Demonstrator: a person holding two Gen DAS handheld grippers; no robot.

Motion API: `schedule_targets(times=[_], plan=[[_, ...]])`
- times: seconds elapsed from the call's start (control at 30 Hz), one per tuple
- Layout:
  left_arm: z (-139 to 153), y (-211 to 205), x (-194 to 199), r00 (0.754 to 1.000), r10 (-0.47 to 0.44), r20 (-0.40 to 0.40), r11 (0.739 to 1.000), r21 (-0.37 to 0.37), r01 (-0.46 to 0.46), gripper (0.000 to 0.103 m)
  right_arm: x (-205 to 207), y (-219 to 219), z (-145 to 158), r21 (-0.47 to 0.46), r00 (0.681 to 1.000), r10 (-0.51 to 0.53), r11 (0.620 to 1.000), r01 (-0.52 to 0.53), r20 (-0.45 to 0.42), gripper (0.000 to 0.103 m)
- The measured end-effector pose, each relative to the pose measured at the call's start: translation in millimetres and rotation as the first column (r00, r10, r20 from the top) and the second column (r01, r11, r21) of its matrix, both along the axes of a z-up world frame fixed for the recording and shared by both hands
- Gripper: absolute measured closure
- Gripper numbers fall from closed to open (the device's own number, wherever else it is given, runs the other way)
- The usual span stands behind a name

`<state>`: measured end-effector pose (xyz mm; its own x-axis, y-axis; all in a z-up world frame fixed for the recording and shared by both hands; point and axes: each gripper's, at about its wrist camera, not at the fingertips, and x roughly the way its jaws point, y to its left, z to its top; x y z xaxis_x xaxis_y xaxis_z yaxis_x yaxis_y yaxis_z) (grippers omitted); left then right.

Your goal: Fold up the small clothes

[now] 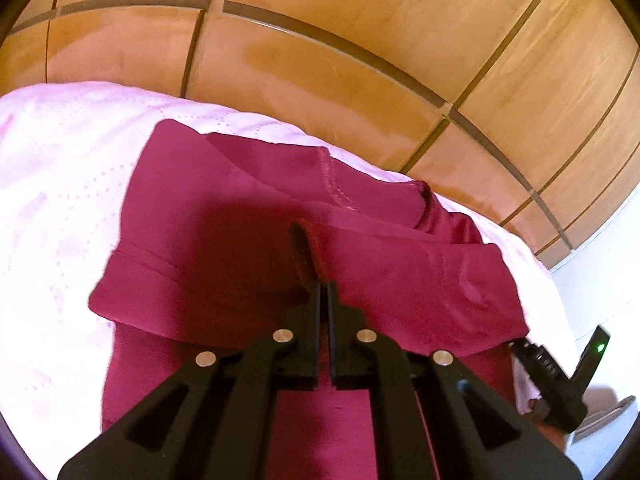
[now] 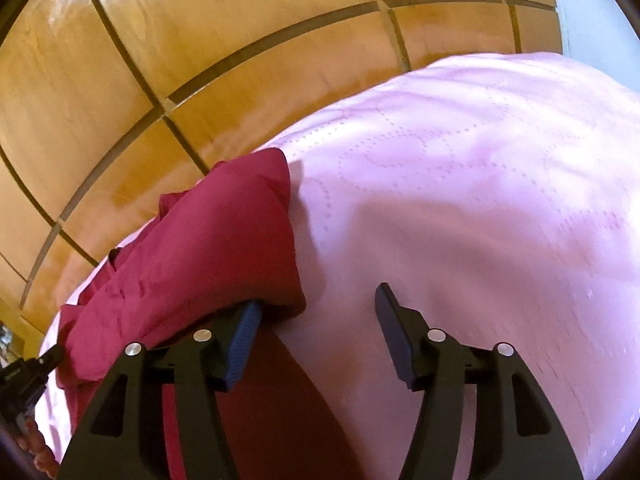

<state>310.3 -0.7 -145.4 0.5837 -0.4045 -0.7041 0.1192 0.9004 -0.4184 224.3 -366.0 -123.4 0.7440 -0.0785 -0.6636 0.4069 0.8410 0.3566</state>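
Maroon fabric garment (image 1: 248,216) lies partly folded on the pink quilted bed cover (image 1: 60,184). Left tongs (image 1: 308,256) pinched shut on a garment fold; right tongs (image 2: 316,312) parted, gripping nothing, beside the garment's edge.

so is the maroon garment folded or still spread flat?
Partly folded. The maroon garment lies on the pink bedcover with layers doubled over and a stitched hem turned up; in the right wrist view it is bunched, not flat.
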Motion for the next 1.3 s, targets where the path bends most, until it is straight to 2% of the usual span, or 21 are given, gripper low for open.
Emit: schedule_targets(times=[0.1, 0.23, 0.3, 0.37, 0.47, 0.53, 0.6, 0.73, 0.83, 0.87, 0.9, 0.93, 1.0, 1.07, 1.13, 1.17, 1.23, 1.3], plan=[[-5.1, 3.3, 1.2, 1.000, 0.009, 0.009, 0.999, 0.048, -0.010, 0.101, 4.0, -1.1, -2.5, -0.013, 1.000, -0.019, 1.000, 0.019, -0.018, 0.046], [-19.4, 2.0, 1.3, 1.000, -0.019, -0.012, 0.999, 0.046, 0.019, 0.100, -13.4, -9.1, 0.7, -0.042, 0.985, -0.173, 0.984, 0.173, 0.016, 0.046], [-26.5, -5.3, -1.1, 0.999, -0.052, -0.007, 0.996, 0.078, 0.052, 0.099, -19.8, -12.7, -1.6, -0.040, 0.974, -0.226, 0.973, 0.226, 0.010, 0.046], [-33.4, -12.7, -5.0, 0.997, -0.069, 0.016, 0.988, 0.141, 0.066, 0.097, -18.7, -12.0, -4.5, -0.050, 0.971, -0.239, 0.970, 0.237, -0.020, 0.046], [-35.5, -10.2, -5.5, 0.997, -0.069, 0.027, 0.989, 0.132, 0.065, 0.096, -18.8, -8.4, -3.3, -0.089, 0.964, -0.264, 0.962, 0.260, -0.036, 0.044], [-35.1, -10.4, -6.0, 0.997, -0.077, 0.031, 0.990, 0.122, 0.073, 0.092, -26.5, -5.3, 0.7, -0.130, 0.949, -0.314, 0.942, 0.309, -0.022, 0.039], [-35.3, -11.2, -8.0, 0.995, -0.087, 0.038, 0.988, 0.133, 0.081, 0.091, -29.2, -0.4, 3.2, -0.170, 0.939, -0.343, 0.926, 0.336, -0.014, 0.038], [-36.8, -14.3, -6.8, 0.994, -0.095, 0.047, 0.984, 0.156, 0.086, 0.089, -27.3, -8.8, -3.0, -0.156, 0.926, -0.375, 0.919, 0.363, -0.053, 0.037], [-38.0, -15.0, -7.9, 0.993, -0.104, 0.054, 0.982, 0.162, 0.094, 0.087, -29.9, -11.9, -5.7, -0.164, 0.908, -0.413, 0.903, 0.398, -0.070, 0.026], [-38.4, -14.1, -7.2, 0.993, -0.104, 0.050, 0.983, 0.159, 0.095, 0.087, -24.4, -12.5, -8.7, -0.168, 0.910, -0.401, 0.909, 0.382, -0.104, 0.019], [-38.5, -12.6, -6.1, 0.994, -0.104, 0.045, 0.984, 0.151, 0.096, 0.087, -17.0, -13.4, -11.4, -0.172, 0.915, -0.375, 0.921, 0.349, -0.150, 0.016], [-37.8, -12.3, -5.9, 0.993, -0.105, 0.044, 0.984, 0.148, 0.098, 0.086, -15.4, -13.9, -10.2, -0.174, 0.919, -0.361, 0.926, 0.334, -0.160, 0.016], [-35.0, -9.6, -8.5, 0.993, -0.107, 0.048, 0.986, 0.136, 0.100, 0.077, -25.7, -17.9, -5.1, -0.107, 0.942, -0.315, 0.947, 0.304, -0.112, 0.012], [-31.5, -7.9, -15.4, 0.989, -0.135, 0.062, 0.987, 0.101, 0.128, 0.041, -41.7, -19.0, -1.2, -0.072, 0.957, -0.280, 0.959, 0.274, -0.081, 0.011], [-28.0, -6.4, -24.7, 0.983, -0.156, 0.093, 0.983, 0.112, 0.145, 0.033, -58.3, -17.9, 1.1, -0.074, 0.960, -0.268, 0.962, 0.262, -0.076, 0.011], [-27.0, -5.3, -28.0, 0.982, -0.158, 0.100, 0.981, 0.126, 0.145, 0.033, -65.5, -17.7, 2.4, -0.059, 0.966, -0.251, 0.967, 0.248, -0.064, 0.011], [-23.6, 0.8, -33.7, 0.983, -0.143, 0.112, 0.983, 0.134, 0.128, 0.032, -75.9, -16.3, 9.3, -0.052, 0.972, -0.234, 0.971, 0.233, -0.022, 0.011], [-19.7, 10.6, -36.7, 0.986, -0.109, 0.130, 0.989, 0.112, 0.095, 0.030, -84.6, -11.0, 23.6, -0.085, 0.976, -0.207, 0.974, 0.212, 0.063, 0.011]])
